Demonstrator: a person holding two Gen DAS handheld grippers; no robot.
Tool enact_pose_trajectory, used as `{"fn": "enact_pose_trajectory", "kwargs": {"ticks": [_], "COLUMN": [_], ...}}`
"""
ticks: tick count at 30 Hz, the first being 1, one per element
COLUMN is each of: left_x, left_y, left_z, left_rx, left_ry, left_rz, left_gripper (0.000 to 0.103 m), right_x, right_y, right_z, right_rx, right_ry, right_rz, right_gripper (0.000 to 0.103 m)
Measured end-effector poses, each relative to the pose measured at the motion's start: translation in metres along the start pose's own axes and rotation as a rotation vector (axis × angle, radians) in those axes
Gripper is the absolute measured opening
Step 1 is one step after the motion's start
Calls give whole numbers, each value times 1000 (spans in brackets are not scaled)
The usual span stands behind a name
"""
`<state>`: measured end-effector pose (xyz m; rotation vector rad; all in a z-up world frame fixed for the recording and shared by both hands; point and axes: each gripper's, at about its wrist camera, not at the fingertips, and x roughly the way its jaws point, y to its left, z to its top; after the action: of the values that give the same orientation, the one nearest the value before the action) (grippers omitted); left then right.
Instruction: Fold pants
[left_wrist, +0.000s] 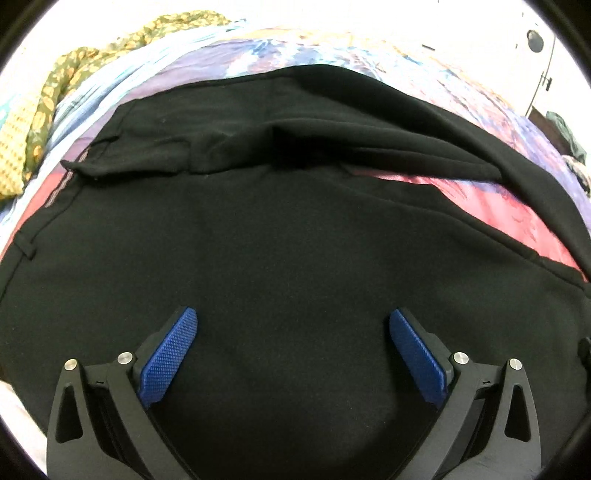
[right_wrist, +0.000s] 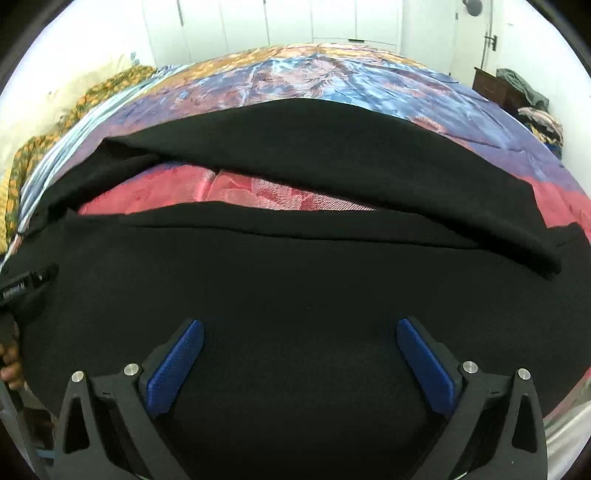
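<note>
Black pants (left_wrist: 288, 236) lie spread on a colourful bedspread (left_wrist: 491, 206). In the left wrist view the waistband end with a belt loop is at the left, and the two legs run off to the right with a strip of red bedspread between them. My left gripper (left_wrist: 293, 321) is open and empty just above the near leg. In the right wrist view the pants (right_wrist: 295, 280) show both legs, the far leg (right_wrist: 332, 155) angling across toward the right. My right gripper (right_wrist: 300, 332) is open and empty over the near leg.
A yellow-green patterned cloth (left_wrist: 55, 96) lies bunched at the bed's far left. The other handheld gripper and a hand (right_wrist: 14, 295) show at the left edge of the right wrist view. A dark stand with clothes (right_wrist: 517, 92) stands at the right by white cupboard doors.
</note>
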<state>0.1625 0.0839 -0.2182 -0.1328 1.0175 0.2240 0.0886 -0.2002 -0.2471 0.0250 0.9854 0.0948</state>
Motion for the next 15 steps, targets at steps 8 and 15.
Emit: {"fn": "enact_pose_trajectory", "kwargs": {"ticks": [8,15], "left_x": [-3,-18], "left_y": [-1,1], "left_z": [-5,2], "left_rx": [7,-11], "left_ry": [-6,53], "left_rz": [0,18], "left_gripper": [103,102], "right_x": [-6,-8], "right_y": [-1,1], "right_z": [0,0], "right_rx": [4,-18], "right_ry": [-6,-7], "right_rz": [0,-6], "right_gripper": [103,103]}}
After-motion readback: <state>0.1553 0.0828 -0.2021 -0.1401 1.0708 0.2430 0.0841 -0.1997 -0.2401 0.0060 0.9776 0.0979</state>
